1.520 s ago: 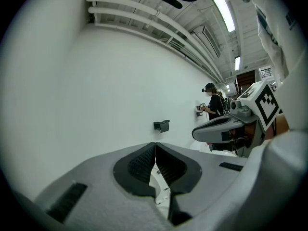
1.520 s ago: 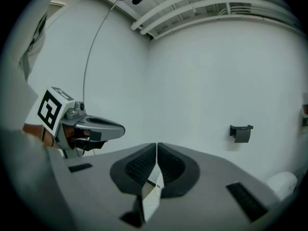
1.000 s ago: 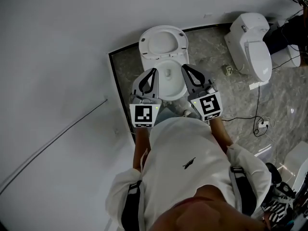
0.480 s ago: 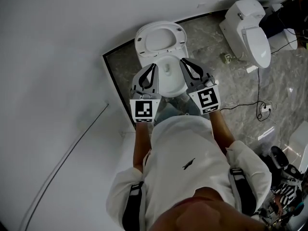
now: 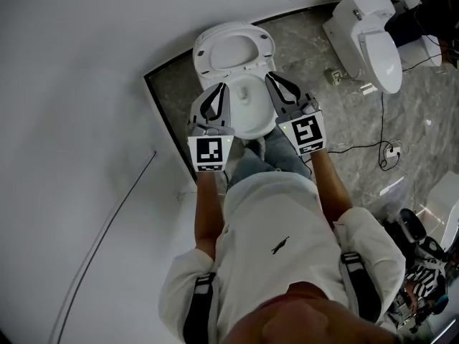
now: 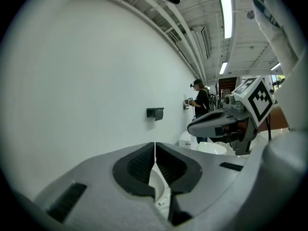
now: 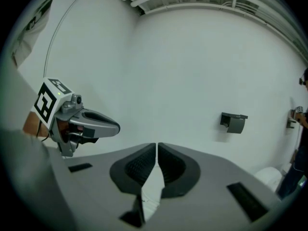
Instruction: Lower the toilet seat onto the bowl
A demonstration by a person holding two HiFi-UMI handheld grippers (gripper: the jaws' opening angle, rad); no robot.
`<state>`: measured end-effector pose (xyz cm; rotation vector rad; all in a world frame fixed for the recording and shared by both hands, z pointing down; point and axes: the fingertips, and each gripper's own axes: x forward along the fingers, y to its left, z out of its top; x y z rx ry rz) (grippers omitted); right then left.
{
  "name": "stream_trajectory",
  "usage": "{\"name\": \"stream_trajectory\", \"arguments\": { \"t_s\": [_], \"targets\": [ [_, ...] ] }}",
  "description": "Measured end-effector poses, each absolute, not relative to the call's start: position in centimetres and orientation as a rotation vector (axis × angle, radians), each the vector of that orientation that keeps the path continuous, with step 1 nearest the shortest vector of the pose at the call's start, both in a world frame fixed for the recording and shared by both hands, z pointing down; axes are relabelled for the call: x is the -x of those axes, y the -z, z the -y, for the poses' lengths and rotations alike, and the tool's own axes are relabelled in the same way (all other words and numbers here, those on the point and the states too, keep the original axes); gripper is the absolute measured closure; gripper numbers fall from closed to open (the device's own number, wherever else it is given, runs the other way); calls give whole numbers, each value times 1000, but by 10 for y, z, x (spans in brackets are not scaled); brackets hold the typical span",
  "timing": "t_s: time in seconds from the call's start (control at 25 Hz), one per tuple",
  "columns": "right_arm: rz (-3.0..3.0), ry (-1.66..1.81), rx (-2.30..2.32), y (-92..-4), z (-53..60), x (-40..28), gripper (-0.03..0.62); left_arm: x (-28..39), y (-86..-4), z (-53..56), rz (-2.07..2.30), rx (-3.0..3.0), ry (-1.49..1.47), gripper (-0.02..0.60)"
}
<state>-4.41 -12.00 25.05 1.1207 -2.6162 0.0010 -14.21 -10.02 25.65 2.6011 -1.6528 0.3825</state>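
Observation:
The white toilet stands against the wall. Its seat (image 5: 208, 52) is raised above the bowl (image 5: 247, 124). My left gripper (image 5: 221, 87) hangs over the bowl's left rim and is shut with nothing in it. My right gripper (image 5: 270, 77) hangs over the right rim, also shut and empty. Both tips stop just short of the raised seat without touching it. In the left gripper view the shut jaws (image 6: 154, 146) face the wall, with the right gripper (image 6: 226, 121) beside them. The right gripper view shows its shut jaws (image 7: 157, 147) and the left gripper (image 7: 82, 121).
A second white toilet (image 5: 369, 34) stands at the upper right on the marble floor, with cables (image 5: 380, 149) trailing near it. A black holder (image 6: 155, 113) hangs on the white wall. Another person (image 6: 199, 97) stands far off. More gear sits at the lower right (image 5: 423, 264).
Both grippers have come forward and down a little toward the bowl, side by side. Their jaws stay shut and the seat stays raised.

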Motion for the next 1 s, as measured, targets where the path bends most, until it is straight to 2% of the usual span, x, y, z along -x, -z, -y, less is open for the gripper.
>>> {"name": "stream_trajectory", "arguments": {
  "t_s": [1.0],
  "targets": [
    [2607,-12,-970,-328,209,63,560,147,-334,189,1688,-2494,-507,551]
  ]
}}
